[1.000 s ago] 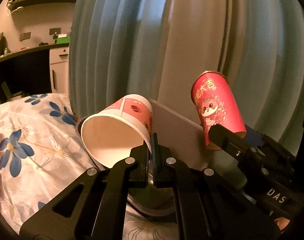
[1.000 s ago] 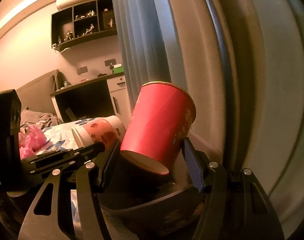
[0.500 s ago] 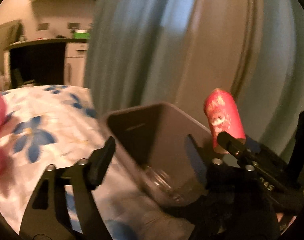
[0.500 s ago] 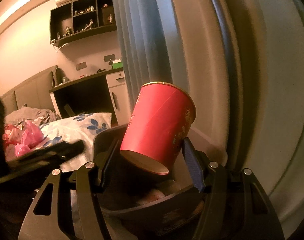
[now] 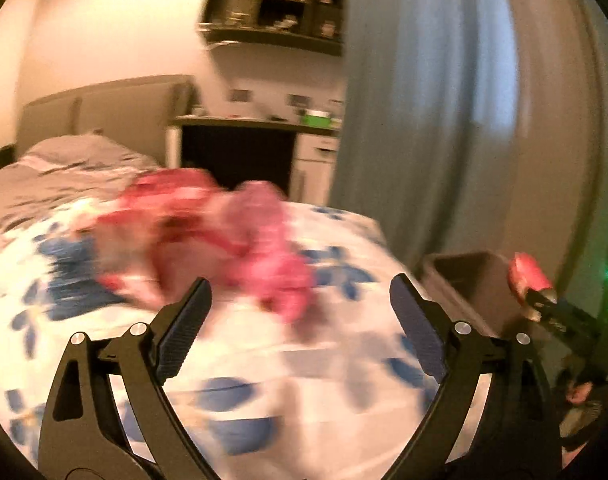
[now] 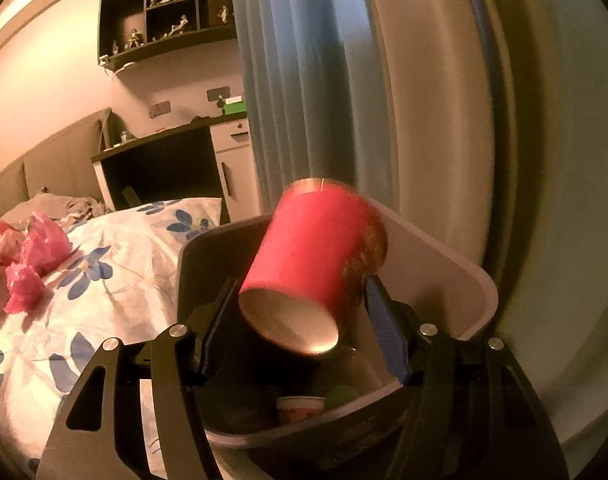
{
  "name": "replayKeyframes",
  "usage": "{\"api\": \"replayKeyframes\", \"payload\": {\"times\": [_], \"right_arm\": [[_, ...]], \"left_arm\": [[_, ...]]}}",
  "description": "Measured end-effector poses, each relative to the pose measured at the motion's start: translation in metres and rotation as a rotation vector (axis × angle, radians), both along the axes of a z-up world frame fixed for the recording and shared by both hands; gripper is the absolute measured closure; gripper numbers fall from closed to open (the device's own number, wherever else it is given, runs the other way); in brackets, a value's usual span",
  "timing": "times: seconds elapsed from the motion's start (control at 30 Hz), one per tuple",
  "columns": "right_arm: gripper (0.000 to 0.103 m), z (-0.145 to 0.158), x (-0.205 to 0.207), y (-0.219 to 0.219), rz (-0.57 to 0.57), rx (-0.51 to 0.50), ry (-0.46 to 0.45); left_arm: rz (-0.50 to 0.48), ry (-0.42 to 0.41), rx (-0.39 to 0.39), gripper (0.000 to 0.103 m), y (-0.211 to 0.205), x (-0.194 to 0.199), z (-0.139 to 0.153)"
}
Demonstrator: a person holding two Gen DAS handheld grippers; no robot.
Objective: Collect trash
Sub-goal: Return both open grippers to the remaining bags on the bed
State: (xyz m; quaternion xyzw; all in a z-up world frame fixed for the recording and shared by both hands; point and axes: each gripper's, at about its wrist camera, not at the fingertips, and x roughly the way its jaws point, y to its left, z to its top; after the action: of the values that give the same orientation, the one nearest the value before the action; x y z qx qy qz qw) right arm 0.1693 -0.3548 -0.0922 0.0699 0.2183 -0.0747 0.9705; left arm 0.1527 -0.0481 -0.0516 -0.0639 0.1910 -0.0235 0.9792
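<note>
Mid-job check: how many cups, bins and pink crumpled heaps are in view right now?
cups: 2, the red cup in the right tool and a pale cup down in the bin
bin: 1
pink crumpled heap: 1, on the bed; pieces too blurred to count
total: 4

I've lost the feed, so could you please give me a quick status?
Left gripper open, empty, facing pink trash on bed. Right gripper around red cup over bin. Nothing blocking.
</note>
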Motion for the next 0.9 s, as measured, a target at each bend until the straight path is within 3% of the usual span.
{"api": "replayKeyframes", "payload": {"times": [0.07, 0.3, 0.5, 0.67, 0.9], "right_arm": [[0.035, 0.001, 0.0, -0.001, -0.012, 0.002, 0.004], [0.034, 0.022, -0.013, 0.02, 0.009, -0.004, -0.05], [0.033, 0.04, -0.022, 0.08, 0.187, 0.006, -0.115], [0.033, 0.039, -0.011, 0.139, 0.339, 0.019, -0.099], [0.033, 0.035, 0.006, 0.195, 0.456, 0.01, -0.054]], "left_arm": [[0.052, 0.013, -0.02, 0.014, 0.022, 0.0, 0.001], [0.134, -0.002, -0.055, 0.014, 0.059, -0.004, 0.009], [0.148, -0.011, -0.044, 0.014, 0.067, -0.015, 0.009], [0.19, -0.018, -0.039, 0.014, 0.085, -0.022, 0.01], [0.261, -0.01, -0.05, 0.014, 0.119, -0.032, 0.01]]}}
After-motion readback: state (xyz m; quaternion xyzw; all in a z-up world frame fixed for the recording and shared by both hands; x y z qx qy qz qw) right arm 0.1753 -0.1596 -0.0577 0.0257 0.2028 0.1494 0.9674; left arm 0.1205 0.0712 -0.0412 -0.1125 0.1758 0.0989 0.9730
